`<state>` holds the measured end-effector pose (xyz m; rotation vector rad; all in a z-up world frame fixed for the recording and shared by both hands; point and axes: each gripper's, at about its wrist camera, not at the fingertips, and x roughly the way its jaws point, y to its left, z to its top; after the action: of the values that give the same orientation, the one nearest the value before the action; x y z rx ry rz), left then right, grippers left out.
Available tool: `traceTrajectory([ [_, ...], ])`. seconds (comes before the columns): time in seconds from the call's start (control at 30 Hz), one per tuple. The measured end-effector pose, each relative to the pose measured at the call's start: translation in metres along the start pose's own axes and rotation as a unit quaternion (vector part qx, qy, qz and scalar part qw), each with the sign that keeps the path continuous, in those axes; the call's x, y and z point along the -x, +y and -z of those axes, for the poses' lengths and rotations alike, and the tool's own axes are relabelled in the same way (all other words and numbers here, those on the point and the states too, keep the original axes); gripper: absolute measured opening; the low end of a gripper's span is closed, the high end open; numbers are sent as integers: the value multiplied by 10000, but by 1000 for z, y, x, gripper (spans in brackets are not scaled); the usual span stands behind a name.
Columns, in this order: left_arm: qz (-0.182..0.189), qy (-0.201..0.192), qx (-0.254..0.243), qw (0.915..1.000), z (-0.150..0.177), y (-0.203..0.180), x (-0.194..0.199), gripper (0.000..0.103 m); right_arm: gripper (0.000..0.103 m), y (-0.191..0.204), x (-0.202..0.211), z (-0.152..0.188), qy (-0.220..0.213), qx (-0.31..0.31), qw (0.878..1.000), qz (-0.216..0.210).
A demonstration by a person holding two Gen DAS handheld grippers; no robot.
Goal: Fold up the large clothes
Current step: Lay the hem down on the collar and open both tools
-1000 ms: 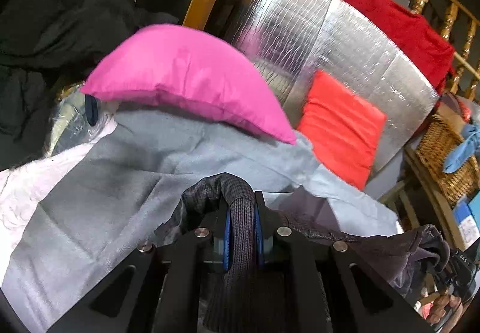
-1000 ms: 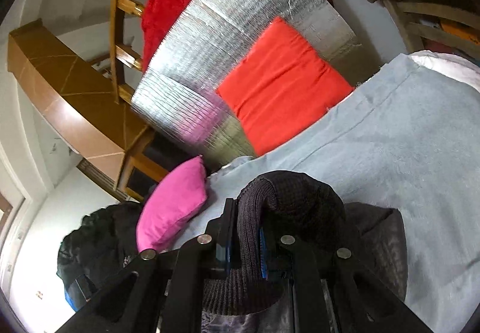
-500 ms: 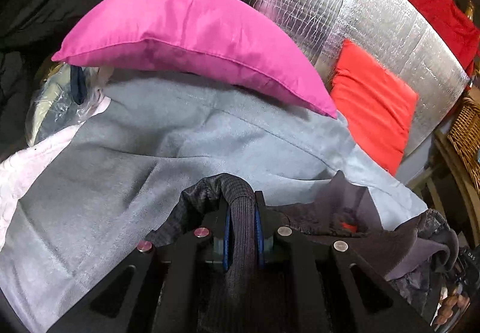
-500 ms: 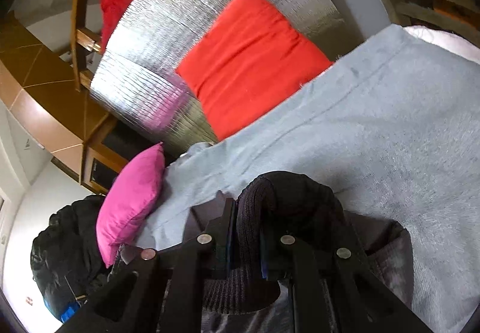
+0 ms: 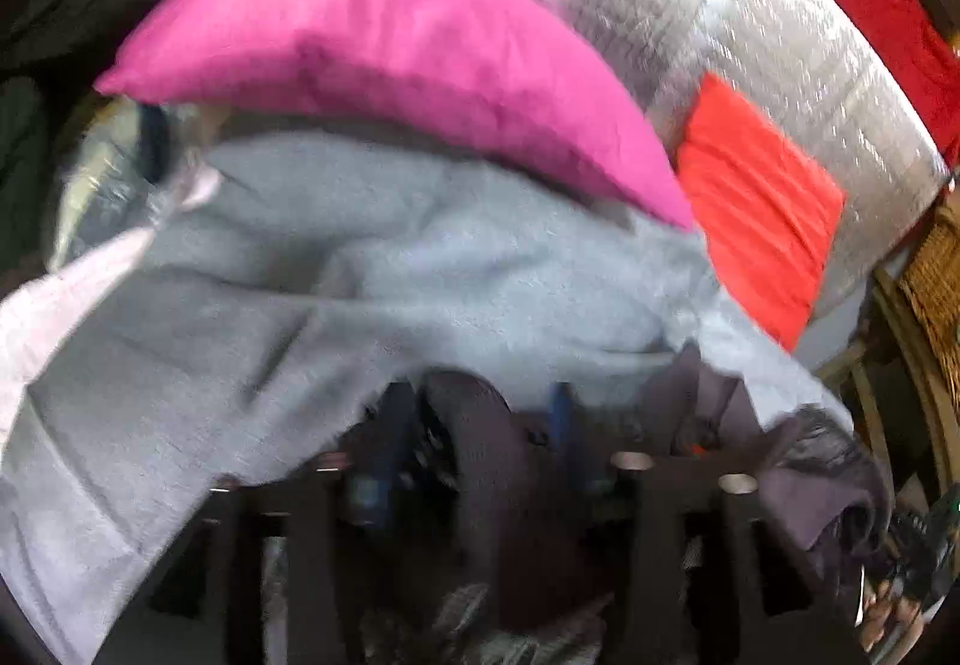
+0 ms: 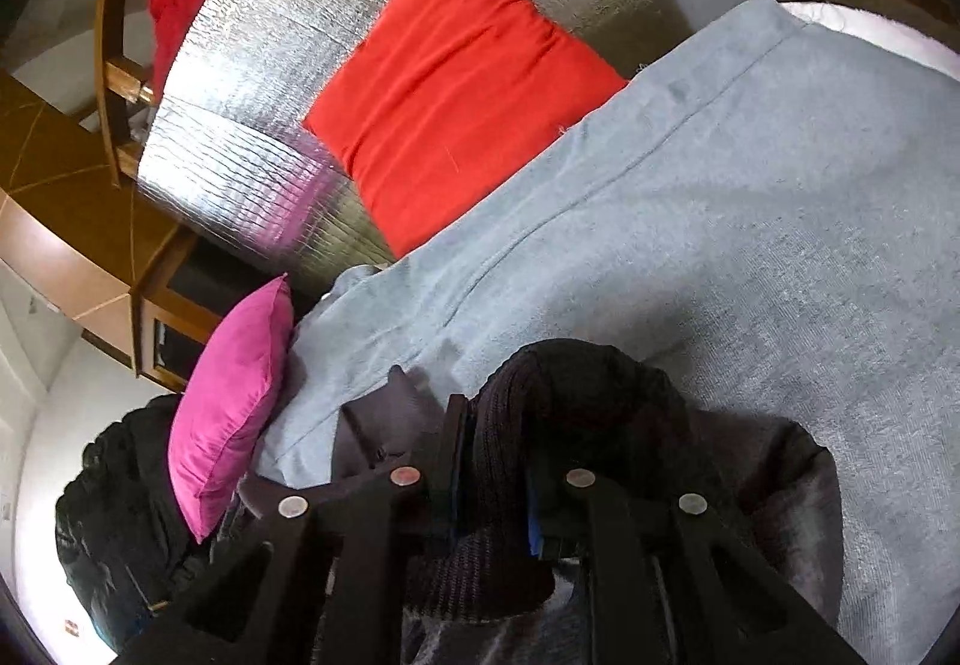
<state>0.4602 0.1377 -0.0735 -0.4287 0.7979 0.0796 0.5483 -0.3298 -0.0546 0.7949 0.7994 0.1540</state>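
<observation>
The left gripper [image 5: 474, 425] has spread its fingers since half a second ago: the blue pads [image 5: 384, 425] now stand apart with the ribbed edge of the dark garment [image 5: 480, 461] lying loose between them, where earlier they pinched it tight; this view is smeared by motion. The right gripper [image 6: 492, 461] has also eased, its fingers a little wider than before, though the black knit cuff [image 6: 504, 425] still fills the gap and I cannot tell whether it is gripped. The garment lies bunched on the grey blanket [image 6: 750, 245], which now sits closer under both cameras than a moment ago. Past it, the pink pillow [image 5: 390, 47] rests on the blanket's far edge, just beside the red cushion [image 5: 762, 203], which leans on the silver foil panel [image 5: 720, 5]; a red cloth [image 5: 888, 23] hangs behind that. Only the left view shows the wicker basket [image 5: 936, 281] and a pale sheet [image 5: 54, 305] under the blanket; only the right view shows the wooden cabinet [image 6: 66, 221] and a black heap [image 6: 114, 515] beside the pillow.
</observation>
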Motion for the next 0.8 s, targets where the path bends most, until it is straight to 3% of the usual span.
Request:
traceTrajectory([
  [0.03,-54,-159,25,9999,-3,2,7,74,20,3,0,0,-4,23,10000,15],
  [0.13,-103,-520,76,9986,-14,9,33,77,32,10,4,-1,19,82,10000,-7],
  [0.2,-59,-591,-86,9982,-17,11,44,77,56,15,8,-1,17,90,9999,-77],
  [0.23,-76,-636,-260,9976,-18,12,50,78,75,18,12,-1,-47,121,9999,-82],
  [0.33,-169,-711,-690,9949,-17,14,54,80,75,29,29,-6,-261,345,9989,-156],
  [0.47,-100,-230,-1284,9914,-18,10,31,81,75,37,46,-16,-298,760,9966,-74],
  [0.6,-197,267,-1945,9803,-14,-2,-5,81,75,36,40,-20,-11,1585,9864,434],
  [0.8,-182,875,-2442,9656,-8,-19,-55,81,75,20,-1,-19,729,2366,9638,991],
])
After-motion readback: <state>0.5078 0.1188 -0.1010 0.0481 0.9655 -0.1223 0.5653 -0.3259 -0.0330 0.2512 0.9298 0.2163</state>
